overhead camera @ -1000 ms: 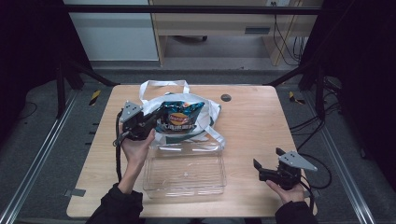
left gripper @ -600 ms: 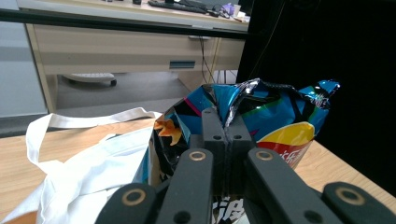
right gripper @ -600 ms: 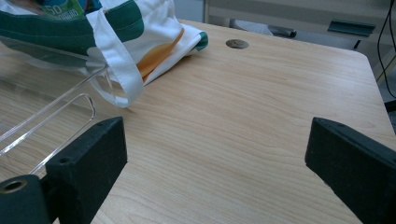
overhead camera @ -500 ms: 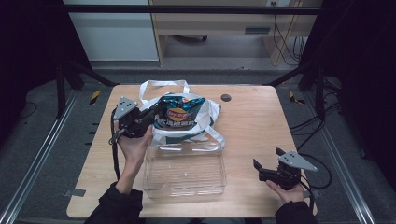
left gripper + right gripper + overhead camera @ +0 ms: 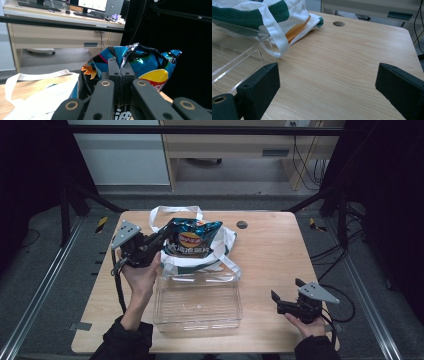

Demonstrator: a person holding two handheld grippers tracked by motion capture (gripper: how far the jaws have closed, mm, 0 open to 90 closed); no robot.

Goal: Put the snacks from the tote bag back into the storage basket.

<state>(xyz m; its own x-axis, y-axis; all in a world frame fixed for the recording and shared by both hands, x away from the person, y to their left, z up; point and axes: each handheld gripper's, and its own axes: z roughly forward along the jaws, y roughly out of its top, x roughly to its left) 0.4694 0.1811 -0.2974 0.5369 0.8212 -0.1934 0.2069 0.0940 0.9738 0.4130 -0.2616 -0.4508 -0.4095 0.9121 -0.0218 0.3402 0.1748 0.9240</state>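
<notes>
Your left gripper (image 5: 161,236), jaws clamped on the crinkled blue crisp packet (image 5: 192,238), has lifted it from the white-and-green cloth tote bag (image 5: 220,254) toward 9 o'clock; right gripper (image 5: 281,301) idles wide at 4 o'clock.

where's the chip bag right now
In the high view the chip bag is held up over the tote bag at the table's far middle, pinched by the left hand-held gripper.

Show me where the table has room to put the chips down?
Bare wood lies between the clear plastic bin and the right gripper, running up to the round hole. The middle is crowded: the tote bag touches the bin, and the left gripper holds the chip bag there.
</notes>
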